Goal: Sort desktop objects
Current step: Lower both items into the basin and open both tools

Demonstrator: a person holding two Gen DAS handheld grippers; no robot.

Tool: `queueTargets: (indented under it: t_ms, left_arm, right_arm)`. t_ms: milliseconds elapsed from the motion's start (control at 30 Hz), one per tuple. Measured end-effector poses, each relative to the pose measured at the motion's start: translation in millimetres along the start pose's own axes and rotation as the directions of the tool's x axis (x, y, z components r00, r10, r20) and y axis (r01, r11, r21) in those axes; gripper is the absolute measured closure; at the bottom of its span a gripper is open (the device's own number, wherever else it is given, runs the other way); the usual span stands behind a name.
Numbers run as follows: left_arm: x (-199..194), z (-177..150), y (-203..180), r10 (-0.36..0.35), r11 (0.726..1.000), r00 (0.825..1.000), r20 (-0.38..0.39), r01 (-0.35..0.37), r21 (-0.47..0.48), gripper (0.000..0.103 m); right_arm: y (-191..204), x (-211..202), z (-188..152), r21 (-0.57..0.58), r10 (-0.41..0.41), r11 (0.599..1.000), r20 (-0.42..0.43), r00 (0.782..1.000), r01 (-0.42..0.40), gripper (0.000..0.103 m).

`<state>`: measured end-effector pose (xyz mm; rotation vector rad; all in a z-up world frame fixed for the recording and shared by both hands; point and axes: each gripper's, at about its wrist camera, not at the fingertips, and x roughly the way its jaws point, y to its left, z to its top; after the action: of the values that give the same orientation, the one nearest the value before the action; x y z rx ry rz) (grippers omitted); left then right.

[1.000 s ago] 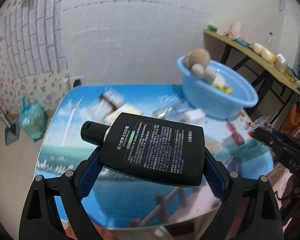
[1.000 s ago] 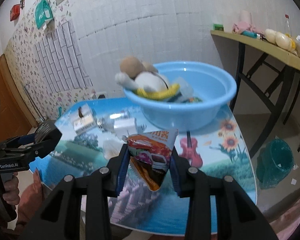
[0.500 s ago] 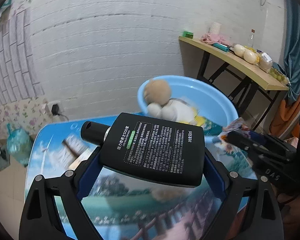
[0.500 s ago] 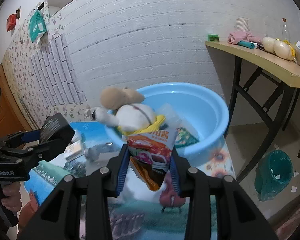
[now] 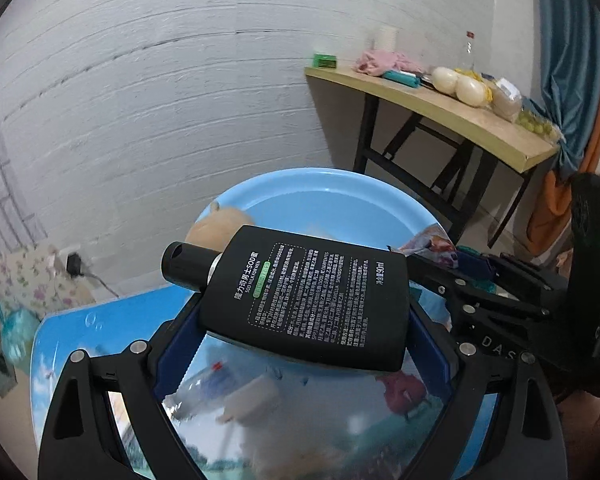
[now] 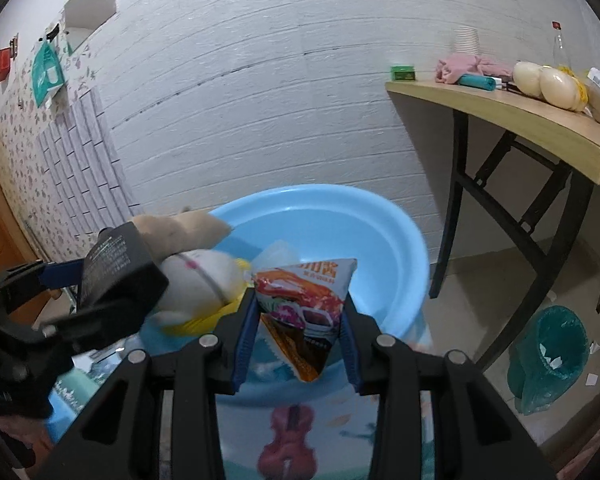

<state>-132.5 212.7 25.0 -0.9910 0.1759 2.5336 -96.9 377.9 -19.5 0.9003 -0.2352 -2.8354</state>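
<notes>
Both claws had carried their loads in over the blue basin (image 6: 396,248), which a second before stood well ahead of them across the table (image 5: 60,344). The left claw (image 5: 304,316) was spread wide and clamped on the flat sides of a black men's lotion bottle (image 5: 312,300), its cap pointing left, with the basin just ahead and below. The right claw (image 6: 300,320) was nearly closed, pinching a crinkly snack packet (image 6: 304,304) upright, directly above the basin's near rim. Inside the basin already lay a plush toy (image 6: 196,280) and some small packets, so part of the sorting looked done. Neither load was released yet, and blurred items (image 5: 236,396) remained on the table beneath the left claw. Both claws tilted downward, side by side, the left one rolled slightly.
</notes>
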Motion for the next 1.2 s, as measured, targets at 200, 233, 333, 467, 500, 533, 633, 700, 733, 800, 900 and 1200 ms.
queueTargets:
  t_ms: [200, 233, 333, 467, 500, 533, 633, 700, 733, 800, 900, 1200]
  left_arm:
    - [20.2, 12.7, -13.7, -0.025, 0.998, 1.0, 0.004, 0.025, 0.05, 0.011]
    - [21.2, 13.9, -16.3, -0.026, 0.998, 1.0, 0.011, 0.025, 0.063, 0.013]
    - [16.4, 20.8, -25.2, -0.031, 0.994, 0.998, 0.06, 0.025, 0.104, 0.013]
    - [12.9, 24.9, -33.1, -0.029, 0.991, 0.996, 0.082, 0.018, 0.133, 0.012]
    - [12.8, 24.3, -32.3, -0.029, 0.991, 0.997, 0.076, 0.018, 0.129, 0.012]
    - [12.8, 24.3, -31.6, -0.027, 0.992, 0.997, 0.072, 0.018, 0.124, 0.012]
    - [9.2, 19.8, -22.6, -0.011, 0.996, 0.998, 0.056, 0.005, 0.093, 0.012]
    - [5.3, 16.0, -16.2, 0.001, 0.997, 0.999, 0.053, -0.005, 0.077, 0.012]
    - [2.1, 12.4, -11.6, 0.009, 0.998, 0.999, 0.052, -0.012, 0.069, 0.012]
    - [-5.5, 5.9, -0.8, 0.028, 0.998, 0.999, 0.044, -0.03, 0.046, 0.012]
    - [-16.7, -5.5, 12.1, 0.049, 0.999, 0.998, 0.036, -0.05, 0.011, 0.012]
    - [-49.7, -45.3, 54.9, 0.112, 0.988, 0.994, -0.003, -0.111, -0.107, 0.012]
  right_arm:
    - [-11.5, 12.9, 6.2, 0.009, -0.008, 1.0, -0.001, 1.0, 0.008, 0.066]
    - [-12.3, 14.8, 6.8, 0.011, -0.009, 1.0, -0.001, 1.0, 0.009, 0.066]
    - [-18.3, 19.8, 7.0, 0.028, -0.016, 0.999, -0.009, 1.0, 0.016, 0.066]
    - [-19.4, 22.0, 5.2, 0.028, -0.017, 0.999, -0.018, 1.0, 0.017, 0.064]
    - [-18.7, 21.8, 5.1, 0.026, -0.014, 1.0, -0.02, 1.0, 0.014, 0.064]
    - [-17.9, 21.5, 4.8, 0.025, -0.011, 1.0, -0.022, 1.0, 0.012, 0.064]
    - [-14.5, 20.4, 4.0, 0.023, -0.004, 1.0, -0.033, 0.999, 0.005, 0.064]
    - [-10.7, 18.8, 2.7, 0.023, 0.0, 1.0, -0.043, 0.999, 0.001, 0.058]
    - [-8.7, 17.6, 2.4, 0.02, 0.004, 1.0, -0.043, 0.999, -0.003, 0.053]
    - [-2.3, 12.3, 2.1, 0.006, 0.004, 1.0, -0.038, 0.999, -0.004, 0.047]
    - [5.8, 4.0, 1.3, -0.006, 0.009, 1.0, -0.032, 0.999, -0.009, 0.047]
    - [31.1, -21.2, -13.7, -0.021, 0.017, 1.0, -0.054, 0.998, -0.018, 0.046]
